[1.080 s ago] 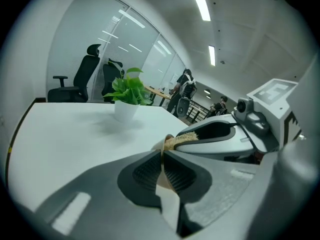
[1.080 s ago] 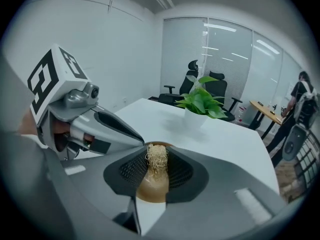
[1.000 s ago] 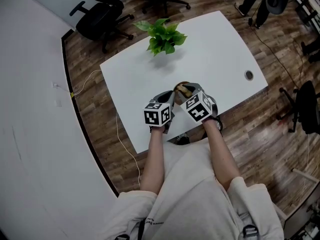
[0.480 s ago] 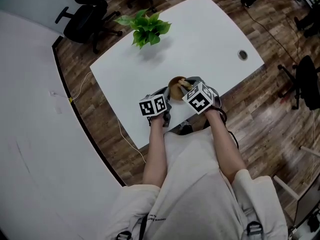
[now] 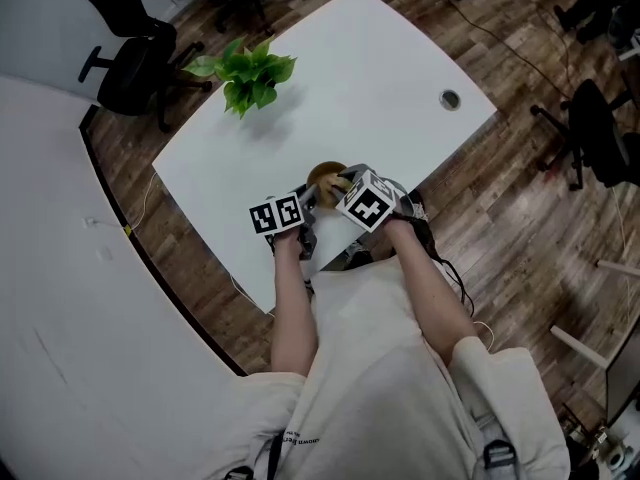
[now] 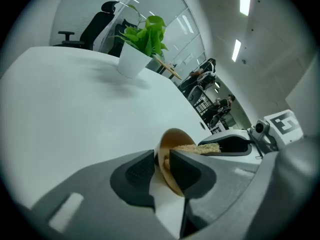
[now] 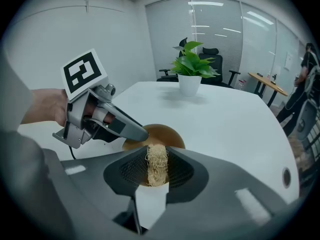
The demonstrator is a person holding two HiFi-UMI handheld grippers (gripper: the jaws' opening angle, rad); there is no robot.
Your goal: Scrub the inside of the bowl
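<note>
- Bowl (image 5: 325,175): brown, on the white desk (image 5: 380,78), close to the edge nearest the person, between the two hand-held grippers.
- Left hand-held gripper (image 6: 161,159): closed on the bowl's rim, one jaw outside the wall and one inside. In the right gripper view it (image 7: 137,131) comes in from the left and its tip meets the bowl (image 7: 167,134) at the rim.
- Scrubber (image 7: 156,156): pale, fibrous pad standing upright between the right jaws, with its far end over the bowl's opening. In the left gripper view it (image 6: 200,147) lies across the bowl's mouth (image 6: 177,138). Contact with the inner wall is unclear.
- Right hand-held gripper (image 7: 156,171): clamped on the scrubber and pointed down into the bowl. In the head view it (image 5: 338,181) sits just right of the left one (image 5: 312,196), with their marker cubes side by side.
- Person: both forearms reach forward over the desk edge, in a light shirt.
- Plant (image 5: 245,73): green, in a white pot, on the far side of the desk, well apart from the bowl.
- Cable hole (image 5: 449,99): round, near the desk's right end.
- Office chair (image 5: 130,48): black, on the wood floor beyond the plant.
</note>
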